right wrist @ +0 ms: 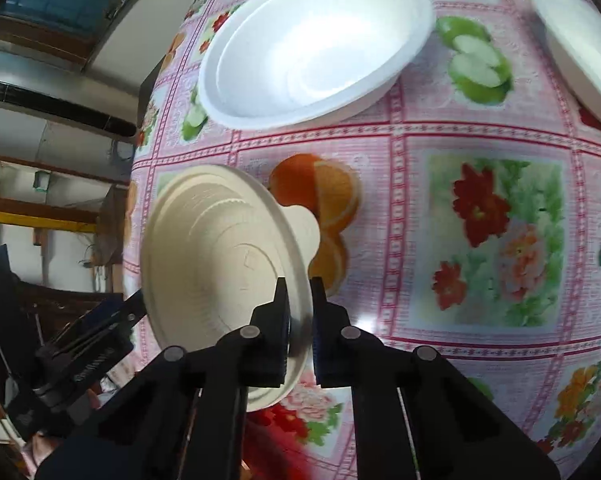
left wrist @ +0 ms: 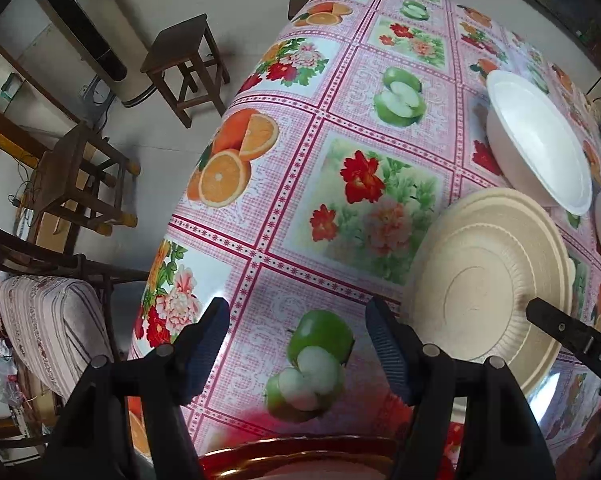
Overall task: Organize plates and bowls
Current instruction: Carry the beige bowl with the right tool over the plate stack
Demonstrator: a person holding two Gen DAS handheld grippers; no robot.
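Note:
A cream ribbed plate (left wrist: pixel 488 280) lies on the floral tablecloth (left wrist: pixel 340 128) at the right of the left wrist view. My right gripper (right wrist: pixel 299 284) is shut on the rim of this cream plate (right wrist: pixel 220 248), one pad on each side. A white foam bowl (right wrist: pixel 312 48) sits beyond it, upright and empty, and appears as the white foam bowl (left wrist: pixel 540 144) in the left wrist view. A second white dish (right wrist: pixel 580 40) lies at the far right. My left gripper (left wrist: pixel 296 312) hangs open over a green apple print, nothing between its fingers. A red rimmed dish (left wrist: pixel 296 454) shows just below it.
The table's left edge (left wrist: pixel 188 216) drops to the floor. Two wooden stools (left wrist: pixel 180 56) (left wrist: pixel 80 176) and a chair with a striped cushion (left wrist: pixel 48 320) stand beside it. The left gripper's body (right wrist: pixel 80 360) sits close to the cream plate's left side.

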